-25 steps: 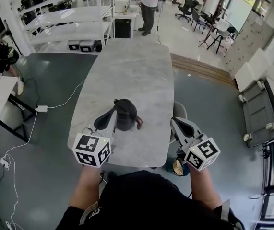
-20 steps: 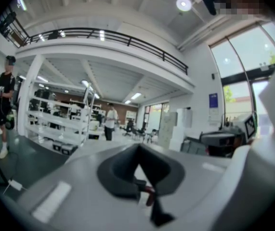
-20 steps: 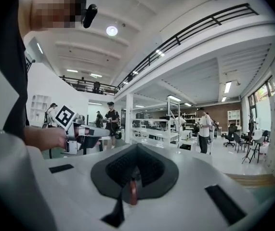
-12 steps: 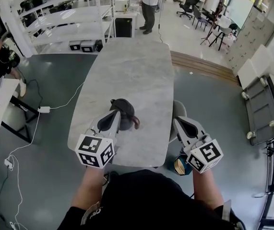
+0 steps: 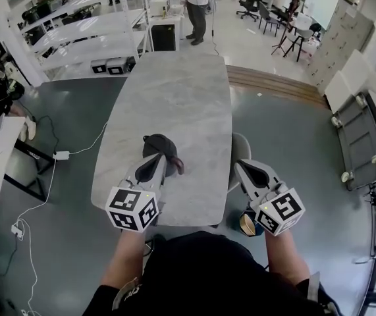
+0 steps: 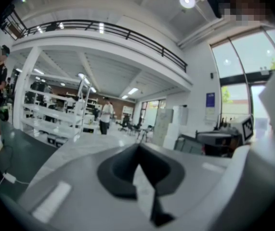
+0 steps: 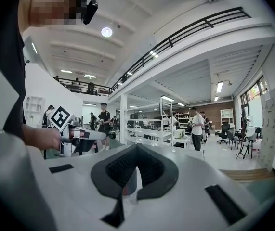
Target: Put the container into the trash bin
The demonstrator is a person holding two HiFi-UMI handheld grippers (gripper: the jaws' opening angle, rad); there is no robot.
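A dark, rounded container [image 5: 156, 147] with a brownish part on its right side sits on the marble table [image 5: 174, 91], near the front. My left gripper [image 5: 157, 160] reaches to it from the near side, jaws together; whether they touch it I cannot tell. In the left gripper view my left gripper [image 6: 138, 150] is shut with only tabletop beyond. My right gripper [image 5: 241, 166] hangs off the table's right edge, shut and empty. The right gripper view looks past its closed tips [image 7: 136, 148] at the container [image 7: 127, 182]. A small round trash bin [image 5: 245, 224] stands on the floor under my right hand.
A grey chair [image 5: 239, 151] is tucked against the table's right edge beside my right gripper. White shelving [image 5: 89, 31] fills the far left, and a person [image 5: 197, 5] stands beyond the table's far end. Cables [image 5: 62, 153] run across the floor at left.
Both grippers have drifted slightly, and the left one has closed in on the container. The container now sits a little farther left in the head view. Neither pair of jaws has changed.
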